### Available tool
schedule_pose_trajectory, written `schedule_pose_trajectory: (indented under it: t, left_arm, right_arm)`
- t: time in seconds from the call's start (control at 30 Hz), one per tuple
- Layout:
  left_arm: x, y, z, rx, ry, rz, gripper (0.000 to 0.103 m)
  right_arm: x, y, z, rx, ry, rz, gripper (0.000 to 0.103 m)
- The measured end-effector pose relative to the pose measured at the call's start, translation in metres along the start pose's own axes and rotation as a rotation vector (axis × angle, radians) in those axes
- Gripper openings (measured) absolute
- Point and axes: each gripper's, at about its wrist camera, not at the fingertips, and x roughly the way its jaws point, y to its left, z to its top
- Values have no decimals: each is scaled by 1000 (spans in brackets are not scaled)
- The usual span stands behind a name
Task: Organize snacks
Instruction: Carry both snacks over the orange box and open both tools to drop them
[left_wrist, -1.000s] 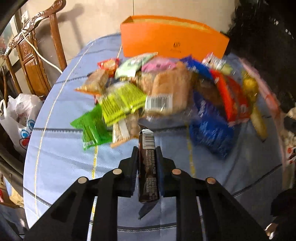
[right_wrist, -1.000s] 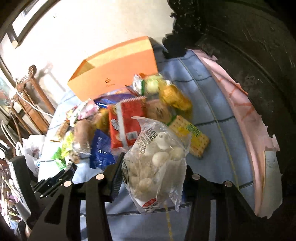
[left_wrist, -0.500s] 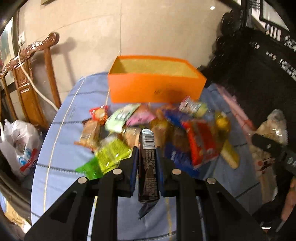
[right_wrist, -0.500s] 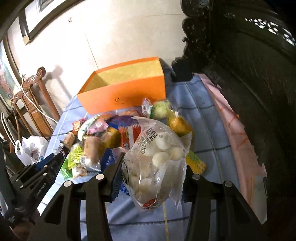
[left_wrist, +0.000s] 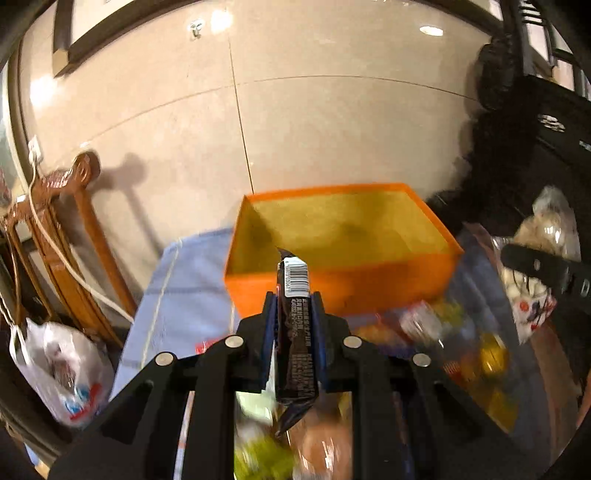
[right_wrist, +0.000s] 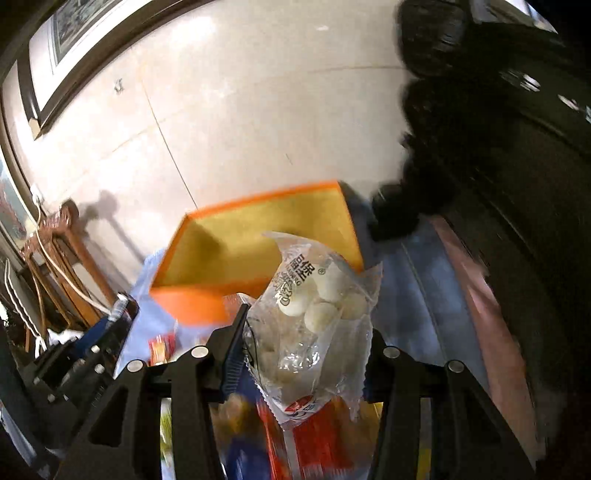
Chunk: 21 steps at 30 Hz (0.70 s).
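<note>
My left gripper (left_wrist: 294, 306) is shut on a dark brown snack bar (left_wrist: 295, 332) with a white barcode end, held in the air just in front of the open orange box (left_wrist: 343, 236). My right gripper (right_wrist: 306, 325) is shut on a clear bag of white round snacks (right_wrist: 314, 314), held above the snack pile, with the orange box (right_wrist: 258, 240) just beyond it. The box looks empty inside. The right gripper with its bag shows at the right of the left wrist view (left_wrist: 535, 266); the left gripper shows at the left of the right wrist view (right_wrist: 92, 343).
A blurred pile of snack packets (left_wrist: 461, 350) lies on the blue tablecloth (left_wrist: 184, 295) below both grippers. A wooden chair (left_wrist: 66, 240) and a white plastic bag (left_wrist: 62, 369) stand at the left. Dark carved furniture (right_wrist: 498, 147) stands at the right, a tiled wall behind.
Both grippers have risen and moved forward over the snack pile toward the orange box, each keeping its snack. The box now appears much closer and its inside shows.
</note>
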Motion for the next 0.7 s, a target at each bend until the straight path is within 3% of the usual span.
schedule_pose_trajectory:
  t: [0.3, 0.7]
  left_arm:
    - [78, 4, 66, -14, -2, 35, 17]
    - [114, 5, 78, -46, 33, 0, 17]
  right_arm:
    - [76, 9, 75, -45, -8, -15, 48]
    - [112, 9, 84, -42, 26, -22, 48]
